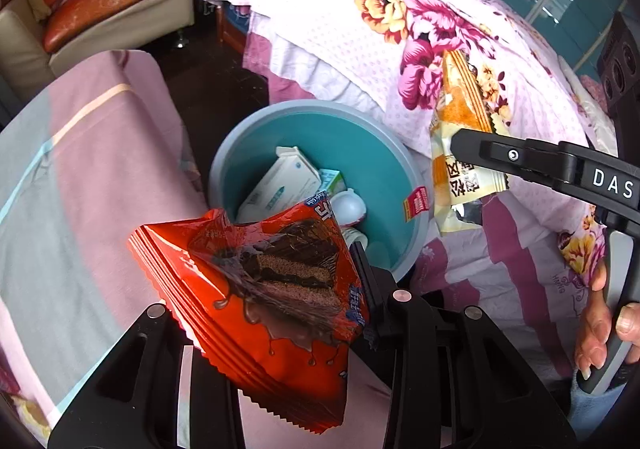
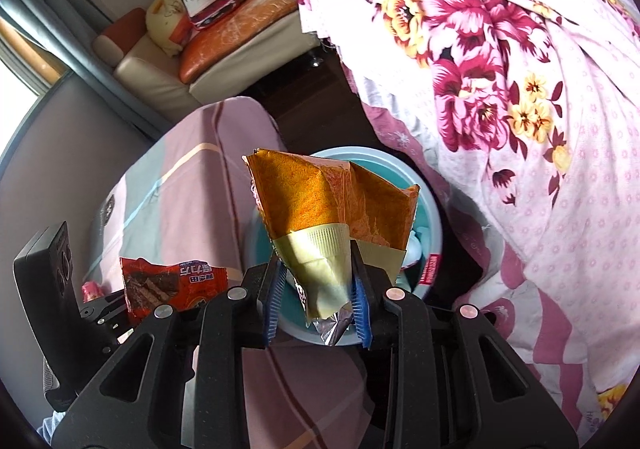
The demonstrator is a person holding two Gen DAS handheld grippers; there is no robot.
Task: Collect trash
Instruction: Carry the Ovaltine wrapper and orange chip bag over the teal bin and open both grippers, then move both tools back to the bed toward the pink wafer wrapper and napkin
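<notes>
My left gripper [image 1: 280, 301] is shut on a red chocolate-cake wrapper [image 1: 264, 289], held just short of the near rim of a teal trash bin [image 1: 360, 145]. Inside the bin lie a white carton [image 1: 280, 185] and other litter. My right gripper [image 2: 316, 289] is shut on an orange and cream snack wrapper [image 2: 332, 209], which stands up between its blue pads over the bin [image 2: 432, 225]. In the left wrist view that right gripper [image 1: 472, 153] reaches in from the right with the orange wrapper [image 1: 460, 121] at the bin's right edge. The red wrapper [image 2: 172, 285] shows at the left of the right wrist view.
A bed with a pink floral quilt [image 1: 400, 29] runs along the right of the bin. A pink and grey striped cover [image 1: 80, 169] lies to its left. A sofa [image 1: 120, 9] with cushions stands at the back. A hand [image 1: 604, 333] grips the right gripper's handle.
</notes>
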